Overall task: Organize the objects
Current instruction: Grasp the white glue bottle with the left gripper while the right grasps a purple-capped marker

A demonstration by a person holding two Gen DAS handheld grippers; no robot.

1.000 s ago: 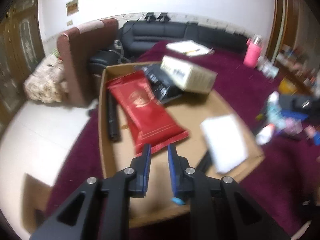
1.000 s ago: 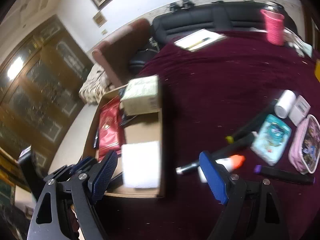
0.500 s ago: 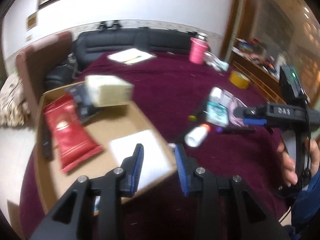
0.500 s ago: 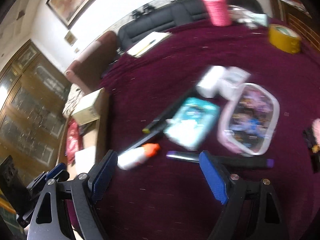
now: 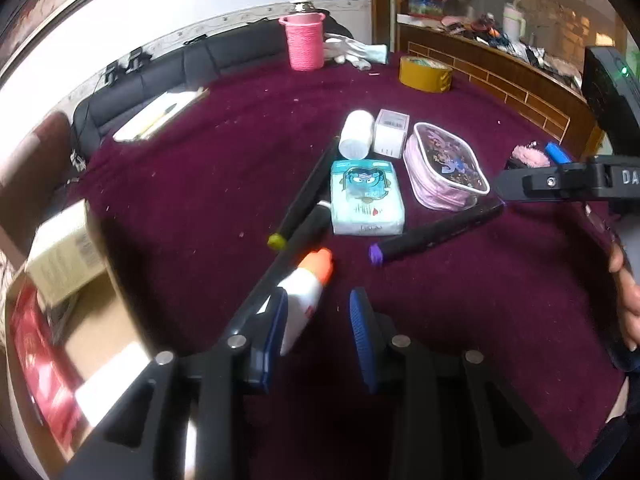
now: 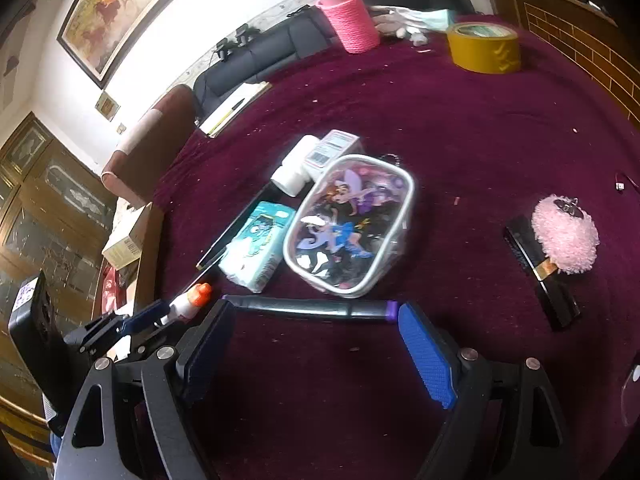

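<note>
Left wrist view: my left gripper [image 5: 316,316] stands narrowly parted, gripping nothing.
Glue bottle: white with an orange cap [image 5: 308,284], lying just ahead of my left gripper's pads, its near end between them.
Right gripper: mine [image 6: 316,344], spread wide and empty over the desk [image 6: 460,128].
Purple-capped marker: lying crosswise [image 6: 312,307] just beyond my right fingertips.
Clear pouch: [image 6: 352,224] farther, tissue pack [image 6: 256,246] touching its left.
Far: pink cup [image 6: 350,20], yellow tape roll [image 6: 484,46].

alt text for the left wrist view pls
The left gripper, jaws apart, hovers over a white bottle with an orange cap on a maroon tablecloth. Beyond lie markers, a teal tissue pack and a pink pouch.
</note>
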